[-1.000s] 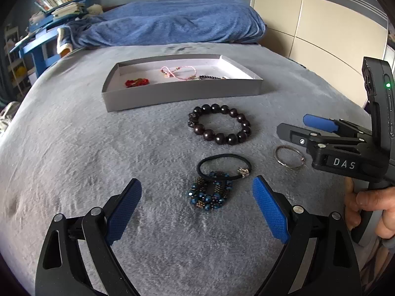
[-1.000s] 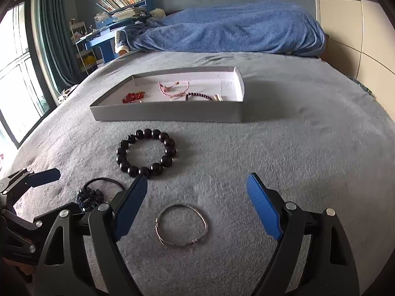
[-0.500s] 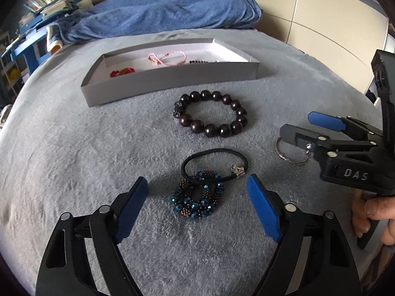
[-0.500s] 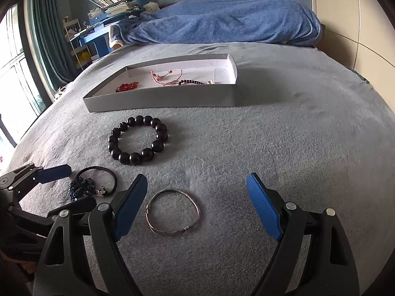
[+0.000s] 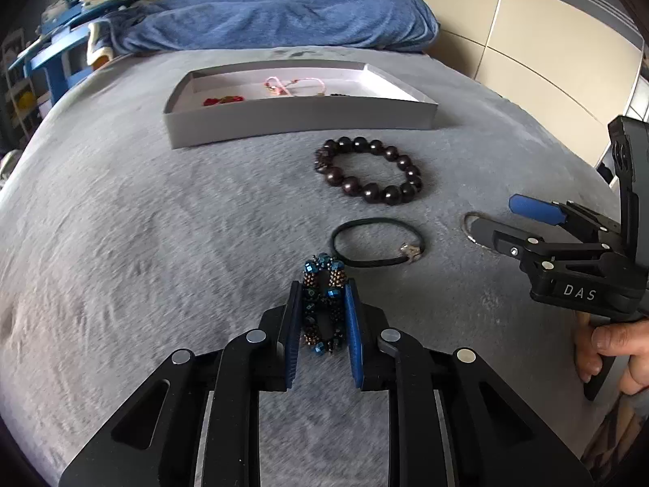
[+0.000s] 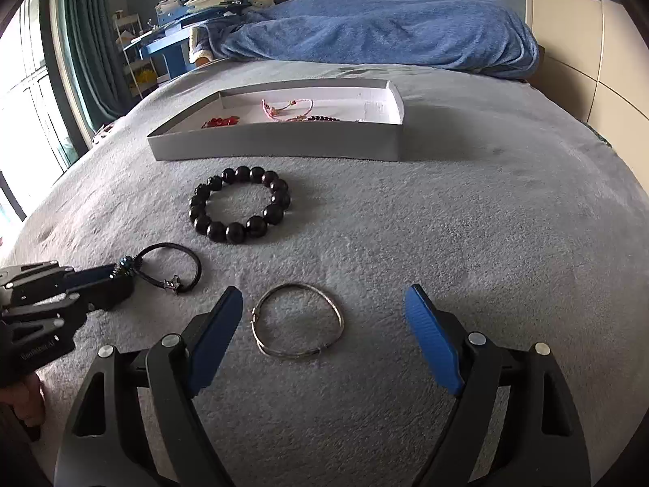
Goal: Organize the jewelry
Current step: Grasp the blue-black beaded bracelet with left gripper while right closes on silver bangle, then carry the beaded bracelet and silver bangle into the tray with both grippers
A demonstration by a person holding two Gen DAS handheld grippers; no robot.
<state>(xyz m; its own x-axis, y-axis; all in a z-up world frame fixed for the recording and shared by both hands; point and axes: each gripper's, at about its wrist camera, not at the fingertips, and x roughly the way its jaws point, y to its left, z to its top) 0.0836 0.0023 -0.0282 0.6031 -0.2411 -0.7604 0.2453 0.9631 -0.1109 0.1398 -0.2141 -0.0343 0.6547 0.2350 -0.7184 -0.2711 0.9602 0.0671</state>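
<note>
The jaws of my left gripper [image 5: 322,284] are closing on the blue beaded bracelet [image 5: 324,308]. Both pads press its sides and it is squeezed narrow on the grey bed. Just beyond it lie a black cord bracelet [image 5: 373,263] and a dark wooden bead bracelet [image 5: 371,192]. My right gripper [image 6: 322,292] stands open over the thin silver bangle [image 6: 342,320], which lies between its fingers untouched. The grey tray [image 5: 300,121] farther back holds red, pink and dark pieces.
A blue blanket [image 6: 385,24] is heaped at the bed's far end. Cream wardrobe doors [image 5: 527,61] stand to the right. A blue desk with books [image 6: 190,12] and a window with a curtain are to the left. A hand [image 5: 608,341] holds the right gripper's handle.
My left gripper came down over the blue beaded bracelet and its jaws closed from wide apart onto its sides, squeezing it narrow. The right gripper stayed open over the bangle.
</note>
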